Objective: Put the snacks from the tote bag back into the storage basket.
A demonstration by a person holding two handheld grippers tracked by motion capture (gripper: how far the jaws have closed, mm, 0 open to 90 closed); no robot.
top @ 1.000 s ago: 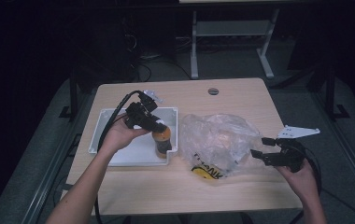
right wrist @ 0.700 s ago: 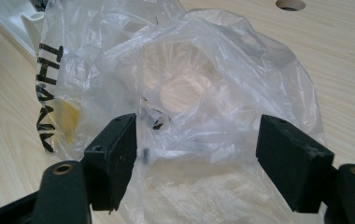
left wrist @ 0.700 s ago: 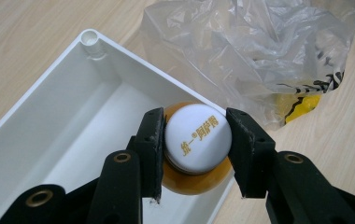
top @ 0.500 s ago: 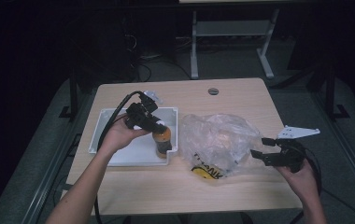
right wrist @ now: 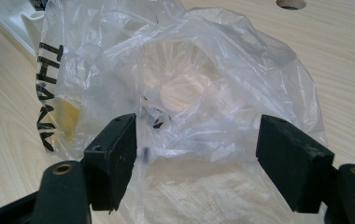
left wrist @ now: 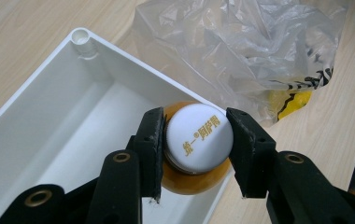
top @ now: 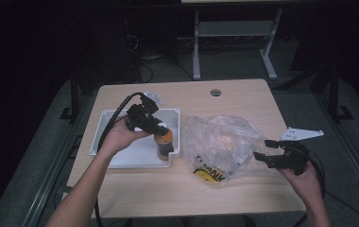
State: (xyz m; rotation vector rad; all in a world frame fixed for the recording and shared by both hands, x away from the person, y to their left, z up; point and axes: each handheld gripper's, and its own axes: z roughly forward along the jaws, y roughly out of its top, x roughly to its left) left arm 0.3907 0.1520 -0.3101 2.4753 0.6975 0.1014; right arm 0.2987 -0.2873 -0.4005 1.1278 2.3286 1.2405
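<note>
An orange bottle (top: 164,142) with a white cap (left wrist: 199,140) stands upright in the near right corner of a white tray (top: 121,158). My left gripper (top: 161,128) reaches down over it, and in the left gripper view its pads (left wrist: 153,140) press on both sides of the cap. A crumpled clear plastic bag (top: 222,142) with black and yellow print lies on the table just right of the tray. My right gripper (top: 266,152) sits at the bag's right edge. In the right gripper view its jaws stand wide apart with the bag's film (right wrist: 189,79) in front of them.
The wooden table has a round cable hole (top: 215,92) near its far edge. The left gripper's black cable (top: 121,109) loops over the tray's far left side. The tray's inside (left wrist: 73,121) is bare apart from the bottle. Bare tabletop (top: 168,189) stretches along the near edge.
</note>
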